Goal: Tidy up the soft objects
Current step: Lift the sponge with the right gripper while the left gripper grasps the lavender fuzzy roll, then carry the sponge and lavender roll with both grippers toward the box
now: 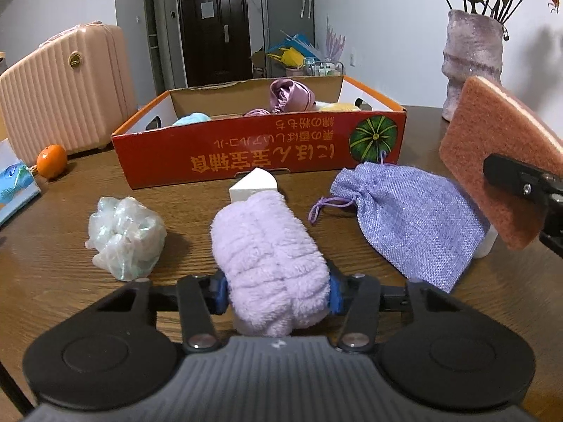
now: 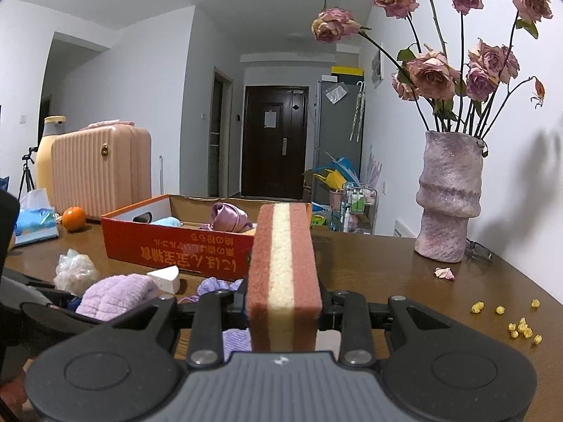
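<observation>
The left gripper (image 1: 276,290) clamps a rolled lilac fleece cloth (image 1: 269,260) between its blue-padded fingers, the roll jutting forward over a brown wooden table (image 1: 59,263); whether its underside touches the wood cannot be told from this low angle. The right gripper (image 2: 284,307) squeezes a sponge (image 2: 283,274) held on edge, its pale yellow core sandwiched between two rust-pink scouring layers, raised above the tabletop to the right of the left tool. Just beyond the fleece roll's far end stands a small white wedge-shaped block (image 1: 254,184). To the left of the roll lies a crumpled wad of translucent plastic (image 1: 123,239); to its right, under the lifted sponge, lies a lavender drawstring pouch (image 1: 404,218) with its cord trailing toward the centre. Behind them sits an open red-and-orange cardboard box (image 1: 260,154) printed with a green pumpkin and upside-down Japanese lettering, already holding a purple satin bundle (image 1: 292,96), a light blue soft item (image 1: 191,119) and a yellow one (image 1: 337,106). Farther left on the table are an orange (image 1: 51,161) and a tissue box (image 1: 14,186), with a pink ribbed suitcase (image 1: 67,88) behind them. At far right, a mottled mauve vase (image 2: 448,197) holds dried roses (image 2: 436,74), with a fallen petal (image 2: 444,273) and yellow crumbs (image 2: 520,327) scattered nearby.
</observation>
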`<state>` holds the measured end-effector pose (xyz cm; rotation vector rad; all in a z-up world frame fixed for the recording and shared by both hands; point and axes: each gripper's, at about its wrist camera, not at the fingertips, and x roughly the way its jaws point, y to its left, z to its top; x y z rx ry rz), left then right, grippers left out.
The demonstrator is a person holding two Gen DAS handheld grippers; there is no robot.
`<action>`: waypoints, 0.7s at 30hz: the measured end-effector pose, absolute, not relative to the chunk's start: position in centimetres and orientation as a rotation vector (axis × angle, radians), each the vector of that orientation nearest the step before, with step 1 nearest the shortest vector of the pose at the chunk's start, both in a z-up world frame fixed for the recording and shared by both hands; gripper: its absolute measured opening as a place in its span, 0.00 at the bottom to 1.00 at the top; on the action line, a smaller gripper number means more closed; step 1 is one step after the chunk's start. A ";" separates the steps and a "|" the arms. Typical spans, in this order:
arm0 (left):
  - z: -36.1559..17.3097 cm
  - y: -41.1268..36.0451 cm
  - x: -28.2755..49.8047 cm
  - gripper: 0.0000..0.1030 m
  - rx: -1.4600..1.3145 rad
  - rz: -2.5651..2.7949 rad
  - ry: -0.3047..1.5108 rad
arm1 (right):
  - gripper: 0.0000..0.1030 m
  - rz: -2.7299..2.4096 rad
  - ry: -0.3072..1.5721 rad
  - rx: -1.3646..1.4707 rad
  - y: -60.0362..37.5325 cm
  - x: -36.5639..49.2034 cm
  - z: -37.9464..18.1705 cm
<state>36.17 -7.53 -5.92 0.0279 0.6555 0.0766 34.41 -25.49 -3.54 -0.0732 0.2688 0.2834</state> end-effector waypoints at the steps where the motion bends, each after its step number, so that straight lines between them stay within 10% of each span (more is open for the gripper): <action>1: -5.8 -7.4 36.1 0.48 0.026 0.075 0.651 | 0.29 0.282 0.269 -0.070 -25.4 34.4 -3.5; 21: -2.2 -3.4 33.6 0.44 -0.041 0.054 0.470 | 0.29 0.292 0.217 0.034 -22.7 33.3 -2.9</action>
